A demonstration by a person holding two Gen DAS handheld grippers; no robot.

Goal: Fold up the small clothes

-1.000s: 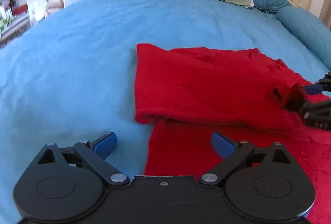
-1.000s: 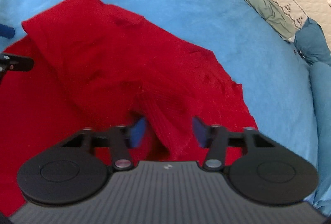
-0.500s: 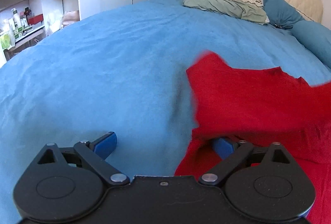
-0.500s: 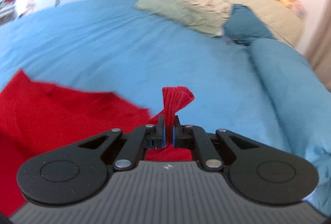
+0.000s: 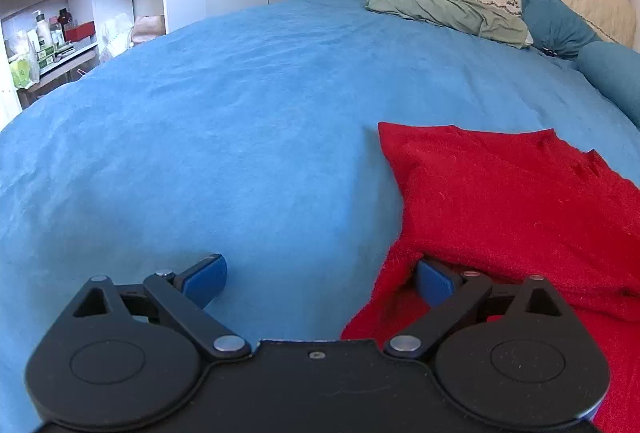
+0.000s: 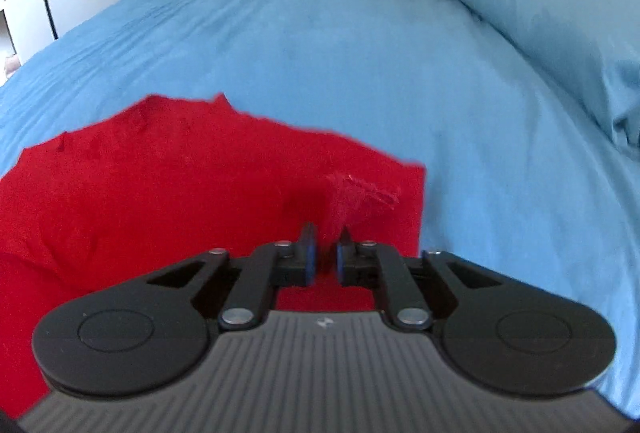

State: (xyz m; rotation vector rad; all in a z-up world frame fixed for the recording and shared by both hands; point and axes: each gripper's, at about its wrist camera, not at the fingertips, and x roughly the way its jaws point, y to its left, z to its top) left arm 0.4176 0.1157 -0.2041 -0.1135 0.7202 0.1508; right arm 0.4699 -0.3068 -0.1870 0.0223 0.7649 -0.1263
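Both tongs hung low over the bed. Left gripper [image 5: 320, 275] stood wide apart, clamped on nothing, its right-hand finger tucked under a folded edge of the red garment [image 5: 512, 193]. Right gripper [image 6: 326, 253] was opening, pads narrowly parted, a bunched tuft of the red knit [image 6: 362, 193] rising between them; it looked let go rather than pinched. Garment lay partly folded on the blue bedspread [image 5: 240, 133]. Judged soft, light, limp, somewhat fuzzy: likely to sag and drag on the cover, so best taken at corners or hem, both layers together. Farther off lay a green pillow [image 5: 448, 11].
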